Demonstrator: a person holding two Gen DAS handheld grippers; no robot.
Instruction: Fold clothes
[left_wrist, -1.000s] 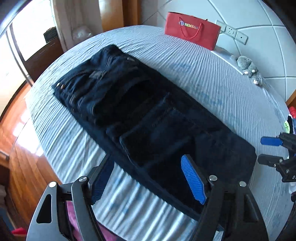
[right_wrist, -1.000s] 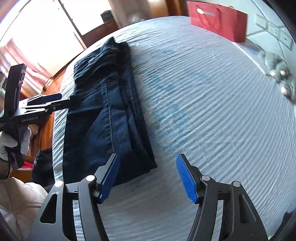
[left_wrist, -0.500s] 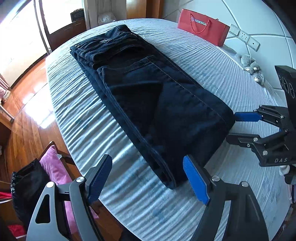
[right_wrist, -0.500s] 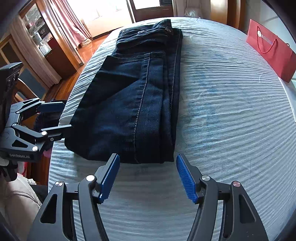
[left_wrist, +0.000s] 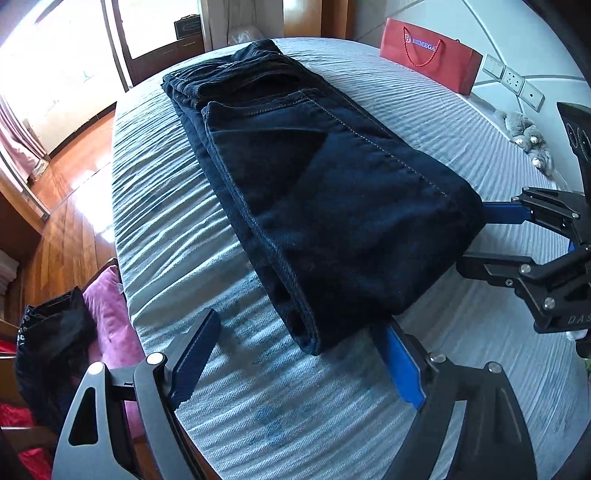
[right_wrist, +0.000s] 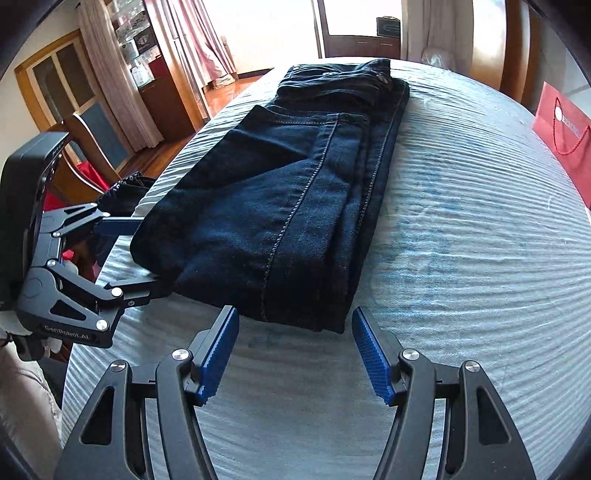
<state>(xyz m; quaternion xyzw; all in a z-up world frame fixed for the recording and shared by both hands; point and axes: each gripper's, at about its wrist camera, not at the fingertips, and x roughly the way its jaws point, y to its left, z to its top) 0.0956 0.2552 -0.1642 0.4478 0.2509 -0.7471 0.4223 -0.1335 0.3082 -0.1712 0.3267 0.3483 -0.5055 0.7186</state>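
The dark navy denim jeans (left_wrist: 325, 206) lie folded lengthwise on the pale blue ribbed bedspread (left_wrist: 280, 417), their near folded end just ahead of both tools. The left gripper (left_wrist: 295, 360) has just been opening and now gapes wide around that end's corner, clamping nothing, while the right gripper (right_wrist: 293, 352) stands parted and empty just short of the edge. Thick, heavy, fairly stiff cloth – likely best pinched through all layers at the two near corners – and it may sag in the middle when lifted.

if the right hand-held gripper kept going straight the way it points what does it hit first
Most likely the near folded edge of the dark jeans, which lies just ahead of the open right hand-held gripper, roughly centred between its fingers. Only a narrow strip of striped bedspread separates them; since it points steeply down, it might touch that first.
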